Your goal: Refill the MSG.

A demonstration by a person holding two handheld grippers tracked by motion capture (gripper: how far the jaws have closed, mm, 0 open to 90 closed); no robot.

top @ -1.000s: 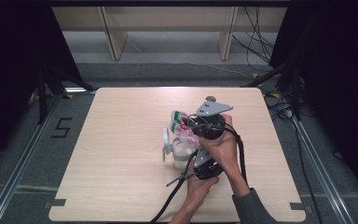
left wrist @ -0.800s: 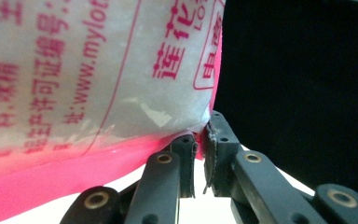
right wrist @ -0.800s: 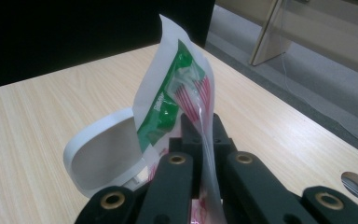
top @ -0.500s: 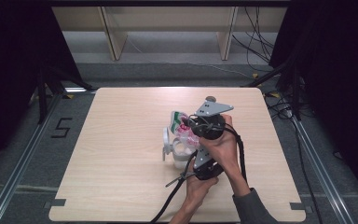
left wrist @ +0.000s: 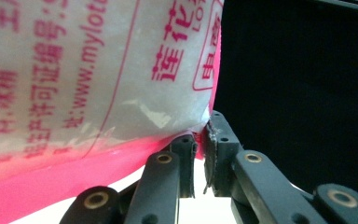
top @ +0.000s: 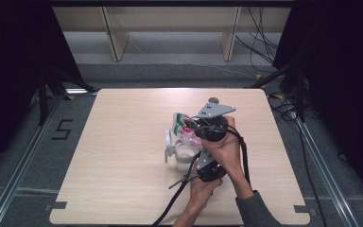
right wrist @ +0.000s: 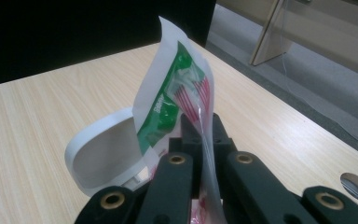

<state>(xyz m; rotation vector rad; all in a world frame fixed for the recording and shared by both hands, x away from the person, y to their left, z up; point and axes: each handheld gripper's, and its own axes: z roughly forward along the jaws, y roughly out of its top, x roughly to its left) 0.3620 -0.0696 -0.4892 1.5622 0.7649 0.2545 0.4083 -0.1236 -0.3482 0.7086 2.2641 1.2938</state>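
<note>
A plastic packet [top: 179, 121] printed in white, green and pink hangs upright just right of the table's middle, over a white tub [top: 183, 155] whose lid [top: 168, 144] stands open. My right gripper [top: 190, 128], the one with the grey plate, is shut on the packet's upper part [right wrist: 177, 88]; the lid [right wrist: 105, 154] is behind it. My left gripper [top: 194, 144] comes up from below and is shut on the packet's pink bottom corner [left wrist: 98, 70]; its jaws [left wrist: 199, 135] meet tight. The two hands are close together.
The wooden table [top: 118, 179] has wide bare room to the left and front. A small round hole [top: 212, 100] lies near its back edge. Beyond the table are shelf legs [top: 116, 35] and cables [top: 264, 33] on the floor.
</note>
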